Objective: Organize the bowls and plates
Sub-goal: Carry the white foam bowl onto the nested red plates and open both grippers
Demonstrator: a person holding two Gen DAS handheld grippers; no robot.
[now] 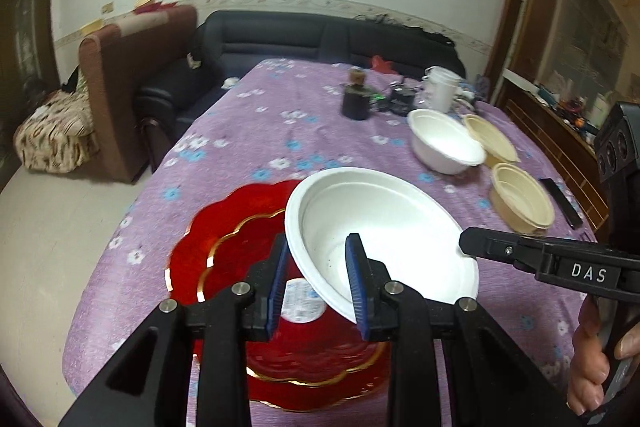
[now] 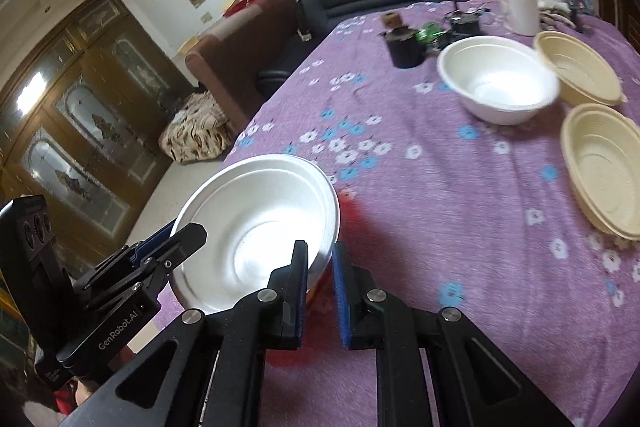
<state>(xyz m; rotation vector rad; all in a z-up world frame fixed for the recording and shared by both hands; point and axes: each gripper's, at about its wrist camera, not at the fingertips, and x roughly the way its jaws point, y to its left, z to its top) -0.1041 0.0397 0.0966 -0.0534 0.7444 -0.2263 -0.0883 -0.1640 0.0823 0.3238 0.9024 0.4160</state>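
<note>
The left gripper point(image 1: 320, 283) is clamped on the near rim of a white foam bowl point(image 1: 384, 227), one blue pad inside the wall and one outside, so the thin wall is pinched rather than the whole bowl spanned. The bowl is held tilted, its open mouth facing up and toward the gripper, its far rim raised away from it; being round, it has no long axis, and its centre axis leans back toward the left gripper. Directly below the left gripper lie the red scalloped plates point(image 1: 224, 259), apparently stacked, on the purple flowered surface point(image 1: 248, 131); whether the bowl's base touches them cannot be told. The right gripper point(image 2: 320, 291) meets the same bowl at the opposite rim: its jaws stand slightly apart with the rim edge at the gap, not visibly clamped, probably to steady or take over the bowl. Ahead and to the right of both grippers, well apart from the held bowl, a second white bowl point(image 1: 444, 141) stands upright, touching or just beside two cream bowls point(image 1: 520, 203). The likely purpose is to nest the held bowl into the second white bowl.
</note>
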